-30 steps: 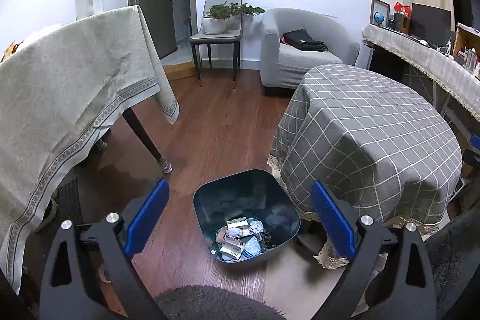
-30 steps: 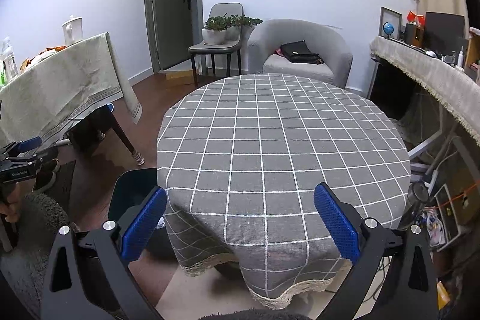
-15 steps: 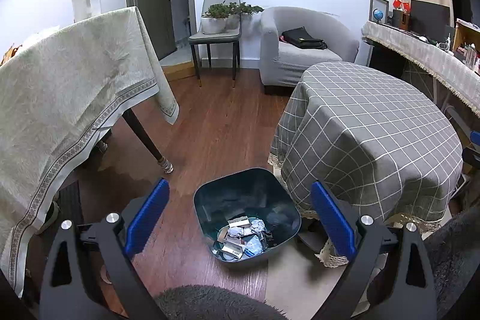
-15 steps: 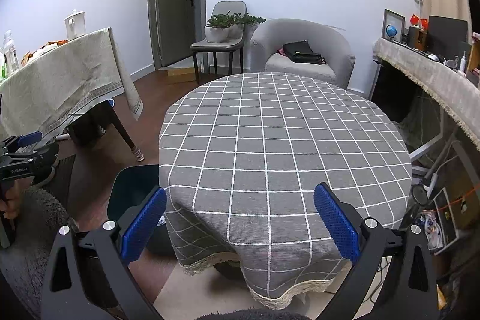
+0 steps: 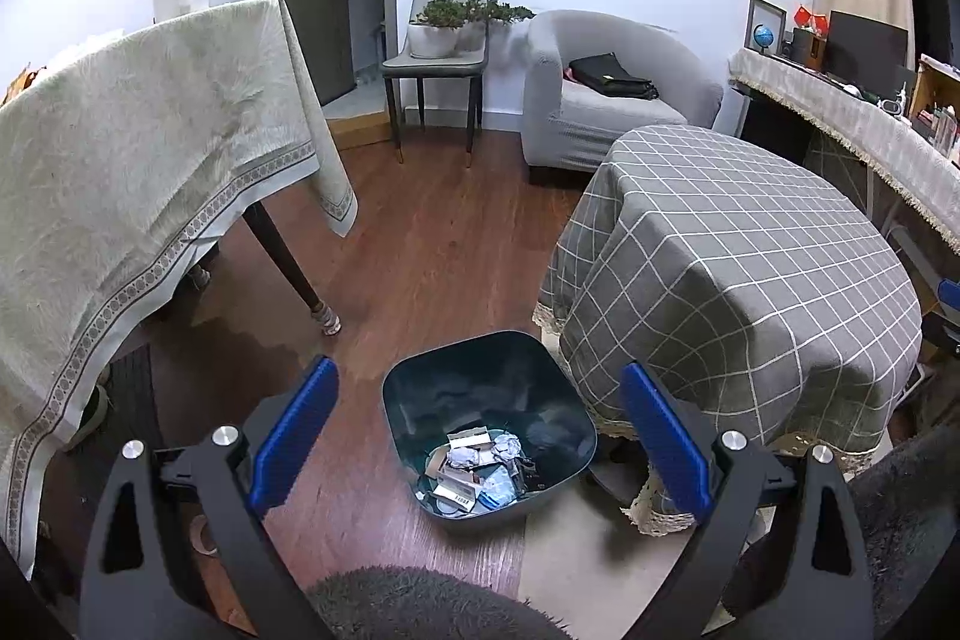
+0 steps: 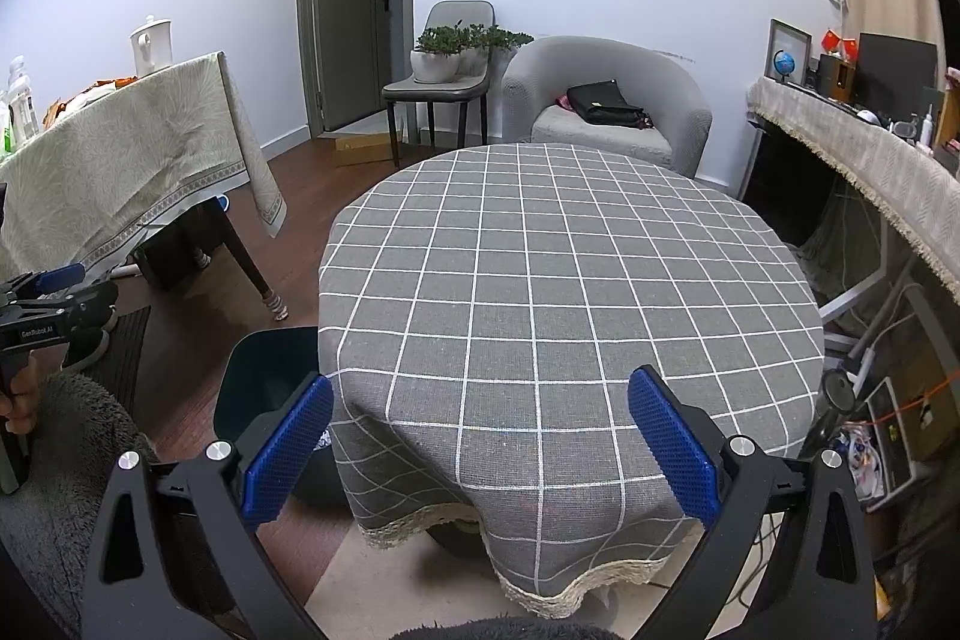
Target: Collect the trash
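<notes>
Dark bin [image 5: 489, 388] unmoved; both hand-held grippers stay spread, empty, barely shifted.

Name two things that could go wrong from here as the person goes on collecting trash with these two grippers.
1. The trash bin sits tight against the round table's checked tablecloth; a gripper reaching in might snag the lace hem.
2. Both the left gripper and right gripper are open and empty, and no loose trash shows on the tablecloth, so time may be wasted searching.
</notes>
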A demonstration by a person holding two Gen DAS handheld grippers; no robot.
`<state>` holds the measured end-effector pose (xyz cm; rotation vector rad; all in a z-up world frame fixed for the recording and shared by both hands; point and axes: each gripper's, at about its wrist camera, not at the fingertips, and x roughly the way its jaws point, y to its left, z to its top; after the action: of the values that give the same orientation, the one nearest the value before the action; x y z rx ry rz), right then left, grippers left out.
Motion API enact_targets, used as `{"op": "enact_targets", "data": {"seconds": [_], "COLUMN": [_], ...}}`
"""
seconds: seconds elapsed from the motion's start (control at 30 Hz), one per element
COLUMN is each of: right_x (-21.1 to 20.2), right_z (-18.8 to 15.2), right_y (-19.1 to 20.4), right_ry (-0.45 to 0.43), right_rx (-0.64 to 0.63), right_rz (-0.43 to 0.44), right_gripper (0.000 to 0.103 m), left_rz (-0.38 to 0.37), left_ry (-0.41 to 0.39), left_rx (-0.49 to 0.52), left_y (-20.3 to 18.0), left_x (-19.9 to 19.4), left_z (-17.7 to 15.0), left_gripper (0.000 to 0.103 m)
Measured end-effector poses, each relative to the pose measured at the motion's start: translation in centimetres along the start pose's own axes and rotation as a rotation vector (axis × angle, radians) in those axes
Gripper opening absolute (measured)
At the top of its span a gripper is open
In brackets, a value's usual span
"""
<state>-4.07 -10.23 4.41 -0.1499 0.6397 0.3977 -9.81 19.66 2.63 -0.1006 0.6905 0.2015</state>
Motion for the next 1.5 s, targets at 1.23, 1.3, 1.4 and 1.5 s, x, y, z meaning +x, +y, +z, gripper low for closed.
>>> {"op": "enact_targets", "data": {"seconds": [1.23, 1.3, 1.4, 1.5], "right_x": [0.54, 0.67, 0.77, 0.83], "right_z": [-0.38, -0.44, -0.51, -0.5], "right_y": [-0.34, -0.31, -0.39, -0.31], "right_ry": [0.014, 0.017, 0.02, 0.022], "right_rx": [-0.004, -0.007, -0.011, -0.013], "right_rz": [0.003, 0.004, 0.006, 0.006], "right_gripper": [0.099, 0.099, 0.099, 0.099], "left_rz": [-0.001, -0.002, -0.001, -0.001], "left_ry": [-0.001, 0.001, 0.0, 0.002], "left_rx": [0.016, 0.016, 0.019, 0.027], "left_y": [-0.39, -0.33, -0.34, -0.38], "left_x": [0.08, 0.18, 0.2, 0.37], "left_z": [-0.01, -0.04, -0.01, -0.05], "left_gripper": [0.097, 0.097, 0.097, 0.097]}}
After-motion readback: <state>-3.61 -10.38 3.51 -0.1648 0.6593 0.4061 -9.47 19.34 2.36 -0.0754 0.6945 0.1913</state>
